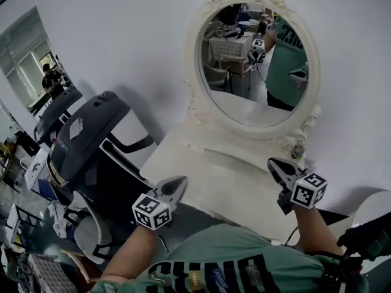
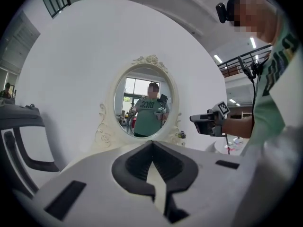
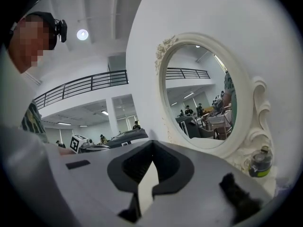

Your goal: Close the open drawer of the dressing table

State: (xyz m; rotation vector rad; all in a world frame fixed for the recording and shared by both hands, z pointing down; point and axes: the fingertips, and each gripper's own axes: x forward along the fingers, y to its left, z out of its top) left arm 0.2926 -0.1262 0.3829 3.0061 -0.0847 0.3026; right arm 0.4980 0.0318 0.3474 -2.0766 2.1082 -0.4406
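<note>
Left hand-held gripper (image 1: 178,182): near left, held in the air, pointing roughly level toward the far side. Jaws together, nothing between them.
Left forearm (image 1: 131,255): bare, extended forward.
Right hand-held gripper (image 1: 274,164): near right, held in the air, roughly level. Jaws together, empty.
Right forearm (image 1: 310,227): bare, extended forward.
The two grippers are well apart.

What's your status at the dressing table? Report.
Left gripper shut, empty. Right gripper shut, empty. Both held above the dressing table; drawer not in view. Small bottle sits by the mirror base.
</note>
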